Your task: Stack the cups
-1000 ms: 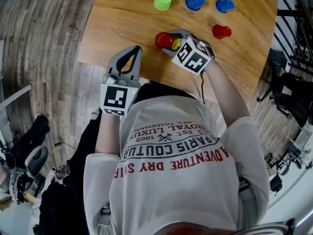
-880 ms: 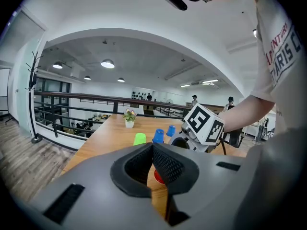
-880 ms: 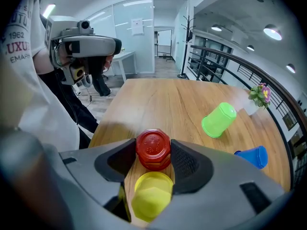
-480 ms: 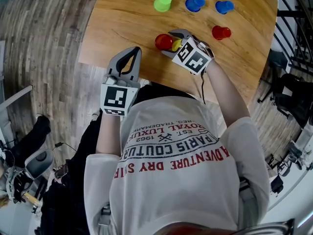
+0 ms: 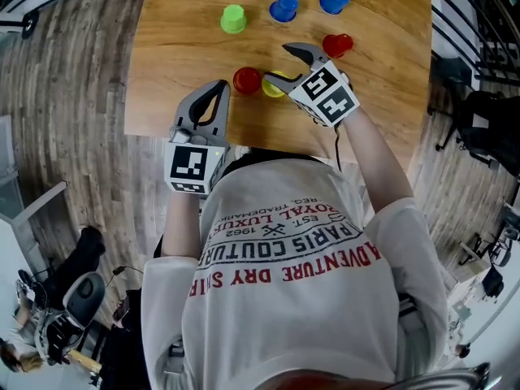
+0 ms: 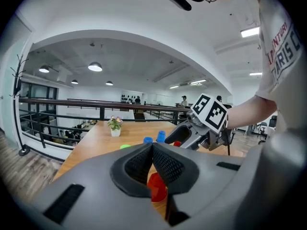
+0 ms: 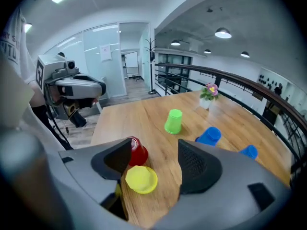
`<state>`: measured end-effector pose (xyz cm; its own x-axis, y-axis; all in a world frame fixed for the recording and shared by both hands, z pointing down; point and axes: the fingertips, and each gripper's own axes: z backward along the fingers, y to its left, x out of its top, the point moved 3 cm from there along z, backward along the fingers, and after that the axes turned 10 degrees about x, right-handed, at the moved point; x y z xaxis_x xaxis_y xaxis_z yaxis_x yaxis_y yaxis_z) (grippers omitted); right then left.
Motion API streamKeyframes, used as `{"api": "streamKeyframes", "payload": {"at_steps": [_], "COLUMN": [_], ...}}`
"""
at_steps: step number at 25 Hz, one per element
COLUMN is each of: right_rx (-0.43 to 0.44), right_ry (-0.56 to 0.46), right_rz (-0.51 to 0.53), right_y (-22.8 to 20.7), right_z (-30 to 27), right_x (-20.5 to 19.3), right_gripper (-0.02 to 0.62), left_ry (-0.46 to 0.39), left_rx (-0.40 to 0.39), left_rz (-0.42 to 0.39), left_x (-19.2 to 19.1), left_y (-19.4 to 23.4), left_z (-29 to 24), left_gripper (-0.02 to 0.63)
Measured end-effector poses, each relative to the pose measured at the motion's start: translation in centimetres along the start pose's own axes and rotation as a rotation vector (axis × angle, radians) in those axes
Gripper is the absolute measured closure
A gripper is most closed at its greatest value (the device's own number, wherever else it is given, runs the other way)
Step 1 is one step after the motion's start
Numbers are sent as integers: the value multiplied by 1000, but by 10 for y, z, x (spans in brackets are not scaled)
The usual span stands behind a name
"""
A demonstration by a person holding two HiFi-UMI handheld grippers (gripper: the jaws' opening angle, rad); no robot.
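Right gripper [image 5: 278, 62], jaws spread wide after just opening, hovers over a yellow cup [image 7: 141, 180] (not gripping it) just beside a red cup [image 5: 246, 80] on the wooden table [image 5: 183, 55]. Left gripper [image 6: 152, 150] is pressed together, empty.

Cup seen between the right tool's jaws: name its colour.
Yellow cup; clearest in the right gripper view.

Left tool [image 5: 220, 88]: grey moulded shell, black mesh-textured pads [image 6: 168, 166], marker cube [image 5: 195, 166] with black-and-white squares. Right tool [image 5: 286, 63]: identical build, with a thin black cable [image 5: 335, 149] at the wrist. Clothing: white short-sleeved T-shirt [image 5: 284, 315] printed with black and red lettering across the chest.
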<state>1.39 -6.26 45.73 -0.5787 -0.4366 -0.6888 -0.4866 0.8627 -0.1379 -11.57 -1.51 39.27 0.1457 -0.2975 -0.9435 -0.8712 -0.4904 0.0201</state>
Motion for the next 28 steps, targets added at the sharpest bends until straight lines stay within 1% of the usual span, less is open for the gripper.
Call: {"api": "streamKeyframes", "payload": {"at_steps": [3,7,10,12,17,21,24,25,27,28], "right_rx": [-76,-228,-344,-382,-391,-360,-337,-330,-320,-317], "right_ry": [-47,-91,-84,-64,-29,-2,14,19,25,27], "right_rz": [-103,-205,-269,-304,-362,-389,-386,-386,-392,-394], "right_y": [-19,-55,-85,-102,-137,-151,-158,-159,-160,-159], "right_z": [21,54,74,82,85,74,66,64,61,60], "right_x": [-13,-38,-68,-85,-117,-135,-142,-143,-144,-145], "right_gripper": [298,298,298,298,298,298,298,301,345,345], "left_ry": [-7,-3,8,13,32,37,32,31,29,27], "left_rx": [-45,-87,-121,-133,-135,-121,-114,-114,-118,-121], "left_rz": [-26,-52,-72,-82,-96,-93,-86,-86,-90,-93], "left_x": [9,19,24,27,33,34,34,35,34,34], "left_y": [-12,-32,-45,-53,-67,-71,-74,-75,-76,-77], "left_z": [-16,-37,-54,-66,-93,-107,-114,-115,-114,-114], "left_gripper": [591,591,591,591,591,591,591,591,591,591]}}
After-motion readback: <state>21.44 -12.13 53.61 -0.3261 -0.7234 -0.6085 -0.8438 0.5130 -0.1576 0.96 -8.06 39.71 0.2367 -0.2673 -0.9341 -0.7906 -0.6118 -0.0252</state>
